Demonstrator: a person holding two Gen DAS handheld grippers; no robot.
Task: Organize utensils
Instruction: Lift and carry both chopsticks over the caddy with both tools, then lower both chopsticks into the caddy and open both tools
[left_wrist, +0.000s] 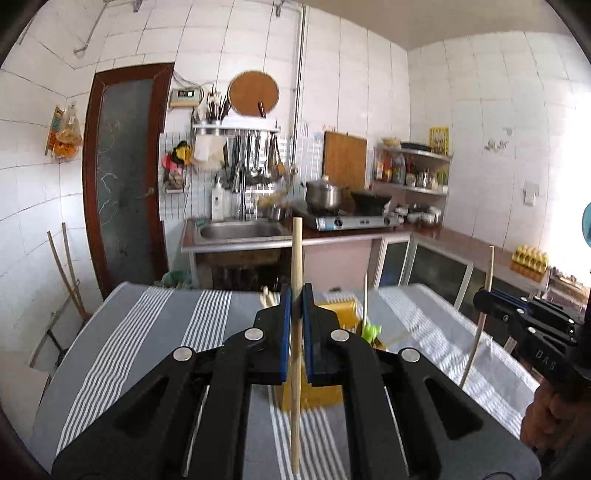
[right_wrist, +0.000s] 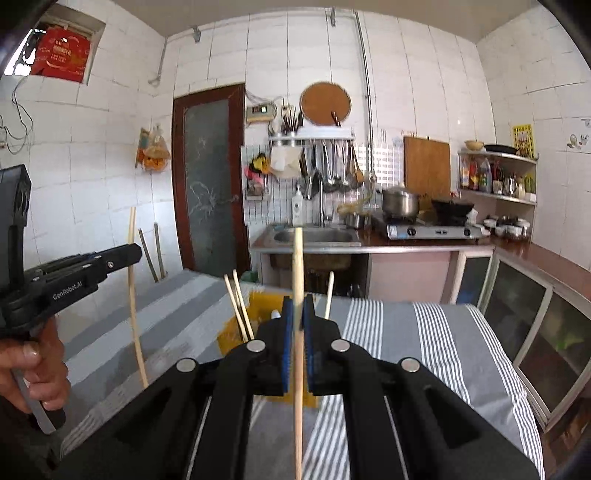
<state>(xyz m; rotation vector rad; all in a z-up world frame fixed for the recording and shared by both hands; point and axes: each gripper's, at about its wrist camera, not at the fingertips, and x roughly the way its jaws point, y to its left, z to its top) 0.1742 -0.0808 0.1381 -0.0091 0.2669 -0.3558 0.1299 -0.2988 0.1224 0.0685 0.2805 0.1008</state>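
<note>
a table (left_wrist: 155, 332) draped in a grey cloth (right_wrist: 406, 332) with white stripes stands in a tiled kitchen. on the cloth sits a yellow holder (right_wrist: 258, 306), its shape blurred, with pale sticks (right_wrist: 240, 306) rising out of it and something green (left_wrist: 371, 330) at its side.

I am working in a home kitchen, white-tiled from counter to ceiling. Against the far wall I see a steel sink (right_wrist: 317, 236) with a tap, a two-burner gas stove (right_wrist: 434, 230) carrying a steel pot (right_wrist: 400, 202) and a dark wok (right_wrist: 452, 208), and ladles hanging from a wall rack (right_wrist: 312, 138). A wooden cutting board (right_wrist: 427, 167) leans on the tiles, and a corner shelf (right_wrist: 496, 195) holds sauce bottles.
</note>
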